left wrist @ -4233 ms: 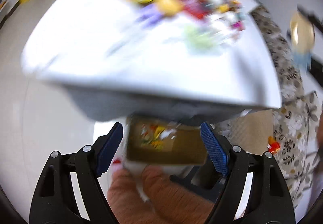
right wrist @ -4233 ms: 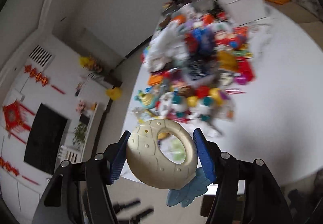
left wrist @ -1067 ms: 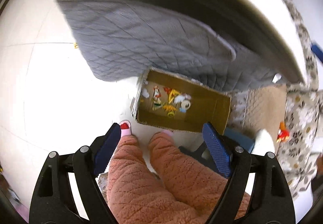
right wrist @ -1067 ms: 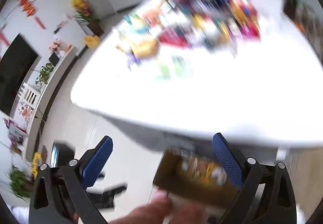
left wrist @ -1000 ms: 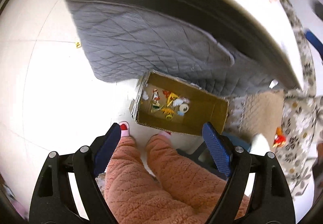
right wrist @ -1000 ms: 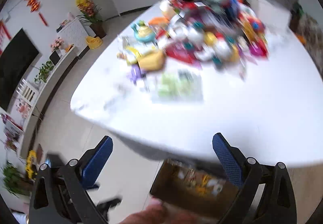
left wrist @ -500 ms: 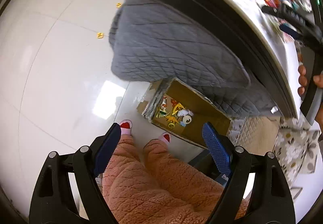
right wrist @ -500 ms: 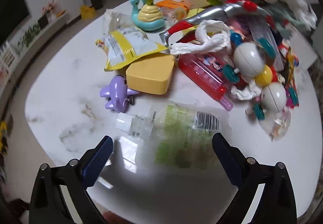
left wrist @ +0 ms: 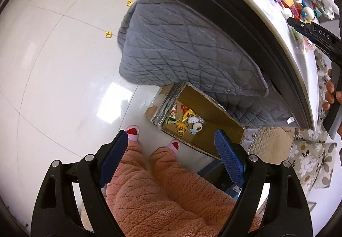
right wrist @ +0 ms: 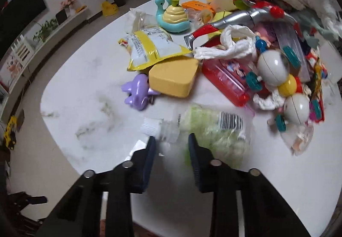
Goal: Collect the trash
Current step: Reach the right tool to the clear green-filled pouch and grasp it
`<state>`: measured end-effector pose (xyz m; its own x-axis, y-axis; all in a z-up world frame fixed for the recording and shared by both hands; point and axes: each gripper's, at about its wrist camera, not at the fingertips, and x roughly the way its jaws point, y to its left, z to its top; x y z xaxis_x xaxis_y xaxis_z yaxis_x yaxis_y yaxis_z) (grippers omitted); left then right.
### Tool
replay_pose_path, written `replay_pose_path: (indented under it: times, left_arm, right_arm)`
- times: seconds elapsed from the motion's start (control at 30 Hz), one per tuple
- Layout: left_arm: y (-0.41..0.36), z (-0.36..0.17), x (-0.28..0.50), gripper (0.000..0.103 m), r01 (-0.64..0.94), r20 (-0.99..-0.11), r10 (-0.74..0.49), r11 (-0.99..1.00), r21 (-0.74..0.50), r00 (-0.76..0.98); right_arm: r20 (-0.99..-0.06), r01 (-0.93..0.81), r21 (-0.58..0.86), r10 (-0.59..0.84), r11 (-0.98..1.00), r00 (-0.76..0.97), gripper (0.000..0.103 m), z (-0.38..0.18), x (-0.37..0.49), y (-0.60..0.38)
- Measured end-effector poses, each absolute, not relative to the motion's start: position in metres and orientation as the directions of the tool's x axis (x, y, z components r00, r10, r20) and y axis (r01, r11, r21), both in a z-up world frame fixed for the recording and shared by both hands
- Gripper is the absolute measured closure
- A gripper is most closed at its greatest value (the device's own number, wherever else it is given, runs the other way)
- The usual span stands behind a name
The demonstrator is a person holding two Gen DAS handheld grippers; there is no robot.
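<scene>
The pale floor (left wrist: 53, 66) fills the left half of the left wrist view, and the white table (left wrist: 277, 29) curves across its upper right with a grey quilted blanket (left wrist: 181, 44) hanging below it. A person's legs (left wrist: 160, 194) in pink fleece fill the bottom centre, ending in pink slippers (left wrist: 132, 131). Just past the slippers, at centre right, an open box (left wrist: 213, 113) stands on the floor, partly under the blanket, with a few small bright scraps at its left end. The left gripper (left wrist: 171, 141) points down at the floor, fingers spread wide with nothing between them. In the right wrist view a heap of toys and wrappers (right wrist: 267, 44) covers the table's upper right. The bag (right wrist: 213, 128), clear plastic with green inside and a barcode label, lies flat on the table at lower centre, nearest the camera. The right gripper (right wrist: 172, 147) sits at the bag's near left edge. Its fingers have just been closing and stand close together, blurred, and I cannot tell whether they pinch the plastic. Beyond the bag lie a yellow block (right wrist: 173, 79), a yellow pouch (right wrist: 149, 49), a snail toy (right wrist: 173, 17) and a purple toy (right wrist: 139, 91).
</scene>
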<state>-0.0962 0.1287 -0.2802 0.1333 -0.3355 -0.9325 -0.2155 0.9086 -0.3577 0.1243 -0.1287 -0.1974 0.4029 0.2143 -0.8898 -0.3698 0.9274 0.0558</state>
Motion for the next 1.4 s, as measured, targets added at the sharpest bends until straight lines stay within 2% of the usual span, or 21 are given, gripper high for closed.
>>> replay_pose_path:
  times: [0.03, 0.2, 0.23, 0.27, 0.3, 0.33, 0.4, 0.47, 0.53, 0.63, 0.83, 0.97, 1.2, 1.23, 1.27, 1.3, 1.33, 1.4]
  left_arm:
    - [0.127, -0.279, -0.096, 0.022, -0.212, -0.932, -0.336, 0.909, -0.359, 0.137]
    - [0.120, -0.276, -0.090, 0.022, -0.187, -0.926, -0.349, 0.910, -0.371, 0.143]
    - [0.118, -0.274, -0.088, 0.022, -0.178, -0.925, -0.349, 0.911, -0.372, 0.149]
    - [0.118, -0.273, -0.088, 0.022, -0.175, -0.925, -0.349, 0.911, -0.373, 0.152]
    - [0.117, -0.272, -0.087, 0.022, -0.171, -0.923, -0.353, 0.910, -0.377, 0.156]
    - [0.116, -0.272, -0.087, 0.022, -0.170, -0.922, -0.356, 0.909, -0.380, 0.155]
    - [0.116, -0.272, -0.086, 0.022, -0.170, -0.920, -0.360, 0.908, -0.383, 0.153]
    - [0.117, -0.272, -0.087, 0.022, -0.175, -0.921, -0.357, 0.908, -0.381, 0.154]
    - [0.119, -0.274, -0.088, 0.022, -0.187, -0.921, -0.361, 0.904, -0.384, 0.150]
    - [0.124, -0.276, -0.092, 0.022, -0.204, -0.925, -0.353, 0.904, -0.377, 0.142]
    - [0.132, -0.278, -0.097, 0.022, -0.239, -0.931, -0.337, 0.901, -0.362, 0.138]
    - [0.134, -0.279, -0.098, 0.022, -0.249, -0.933, -0.333, 0.900, -0.357, 0.135]
    - [0.125, -0.271, -0.088, 0.022, -0.211, -0.926, -0.347, 0.904, -0.373, 0.153]
    - [0.123, -0.267, -0.085, 0.022, -0.200, -0.923, -0.349, 0.905, -0.377, 0.158]
    - [0.121, -0.264, -0.082, 0.022, -0.192, -0.921, -0.355, 0.904, -0.382, 0.164]
    - [0.119, -0.260, -0.079, 0.022, -0.187, -0.917, -0.361, 0.902, -0.389, 0.171]
    - [0.117, -0.255, -0.075, 0.022, -0.179, -0.912, -0.368, 0.899, -0.399, 0.182]
    - [0.112, -0.247, -0.065, 0.022, -0.150, -0.907, -0.372, 0.903, -0.403, 0.198]
  right_arm:
    - [-0.889, -0.368, 0.105, 0.253, 0.924, 0.382, 0.103, -0.194, 0.119, -0.132]
    - [-0.886, -0.335, 0.135, 0.265, 0.932, 0.380, 0.103, -0.181, 0.103, -0.152]
    - [-0.884, -0.324, 0.121, 0.250, 0.938, 0.394, 0.098, -0.177, 0.103, -0.158]
    - [-0.874, -0.304, 0.101, 0.230, 0.947, 0.428, 0.086, -0.170, 0.099, -0.164]
    - [-0.868, -0.285, 0.104, 0.227, 0.953, 0.441, 0.042, -0.167, 0.099, -0.170]
    - [-0.864, -0.253, 0.106, 0.215, 0.962, 0.455, 0.013, -0.165, 0.101, -0.177]
    - [-0.846, -0.207, 0.123, 0.211, 0.971, 0.490, 0.014, -0.160, 0.107, -0.192]
    - [-0.854, -0.180, 0.086, 0.165, 0.980, 0.494, 0.006, -0.162, 0.113, -0.197]
    - [-0.860, -0.194, 0.065, 0.154, 0.979, 0.487, 0.006, -0.166, 0.116, -0.196]
    - [-0.882, -0.216, 0.109, 0.195, 0.970, 0.430, 0.006, -0.179, 0.125, -0.192]
    - [-0.904, -0.147, 0.149, 0.195, 0.978, 0.379, 0.004, -0.208, 0.142, -0.191]
    - [-0.903, -0.224, 0.022, 0.116, 0.974, 0.415, 0.006, -0.215, 0.135, -0.165]
    - [-0.887, -0.175, 0.088, 0.157, 0.981, 0.435, 0.024, -0.202, 0.111, -0.176]
    - [-0.881, -0.165, 0.101, 0.166, 0.981, 0.443, 0.056, -0.198, 0.106, -0.180]
    - [-0.878, -0.138, 0.130, 0.179, 0.982, 0.444, 0.099, -0.195, 0.101, -0.188]
    - [-0.877, -0.100, 0.206, 0.229, 0.973, 0.424, 0.094, -0.194, 0.101, -0.198]
    - [-0.864, -0.065, 0.279, 0.280, 0.958, 0.420, 0.095, -0.191, 0.099, -0.208]
    - [-0.873, -0.053, 0.252, 0.251, 0.966, 0.417, 0.096, -0.190, 0.096, -0.215]
